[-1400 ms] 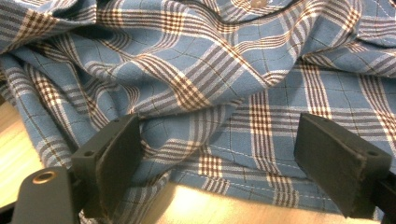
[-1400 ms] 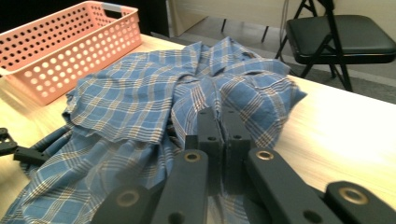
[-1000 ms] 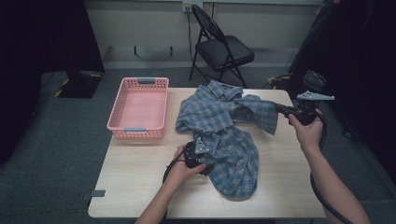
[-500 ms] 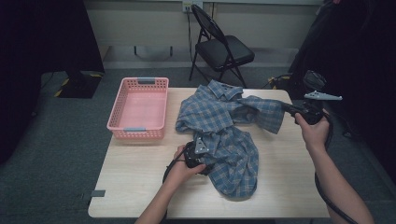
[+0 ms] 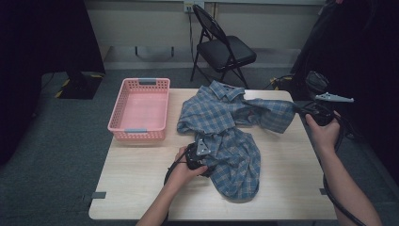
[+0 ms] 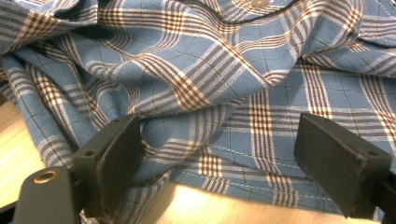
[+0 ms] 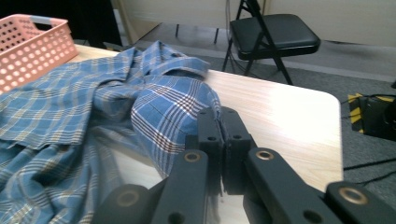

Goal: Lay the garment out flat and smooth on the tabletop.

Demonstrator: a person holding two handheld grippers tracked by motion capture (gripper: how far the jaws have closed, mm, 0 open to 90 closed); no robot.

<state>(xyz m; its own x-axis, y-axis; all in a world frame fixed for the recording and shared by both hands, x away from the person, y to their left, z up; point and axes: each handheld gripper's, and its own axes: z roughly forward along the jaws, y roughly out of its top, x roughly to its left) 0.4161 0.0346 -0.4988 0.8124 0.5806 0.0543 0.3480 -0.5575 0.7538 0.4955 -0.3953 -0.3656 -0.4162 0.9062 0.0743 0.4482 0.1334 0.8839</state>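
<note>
Blue checked shirt (image 5: 226, 136) spread out flat on the light wooden table (image 5: 136, 188), crumpled in the middle, collar at the far side.

Right gripper (image 5: 301, 110) held out past the right edge of the table, in the right hand (image 5: 324, 132). Jaws pressed tight together, pinching the tip of one sleeve (image 5: 275, 115). In the right gripper view, right gripper (image 7: 219, 123) with a bit of checked cloth caught between the two black jaws, and the sleeve (image 7: 168, 112) stretched away in front of them toward the rest of the shirt (image 7: 56, 116). Sleeve lifted a little off the table (image 7: 280, 112) just ahead of the jaws. Pink basket (image 7: 28, 46) far off in front and to the left of this gripper, beyond the shirt. Black folding chair (image 7: 271, 28) on the floor further out ahead, past the table edge.

Left gripper (image 5: 197, 157) low at the near left side of the shirt, in the left hand (image 5: 181, 172), with its grey plate on top. In the left gripper view, left gripper (image 6: 219, 158) with jaws spread wide apart, one on each side. Shirt (image 6: 210, 84) right in front of them and between them, its sewn hem lying across the gap, just above the bare table (image 6: 210, 205). Jaws not squeezing the cloth; left jaw right up against a fold, cannot tell if touching.

In the high view, pink basket (image 5: 139, 110) on the table, ahead and to the left of the left gripper, apart from the shirt. Black folding chair (image 5: 223, 47) behind the table on the grey floor.
</note>
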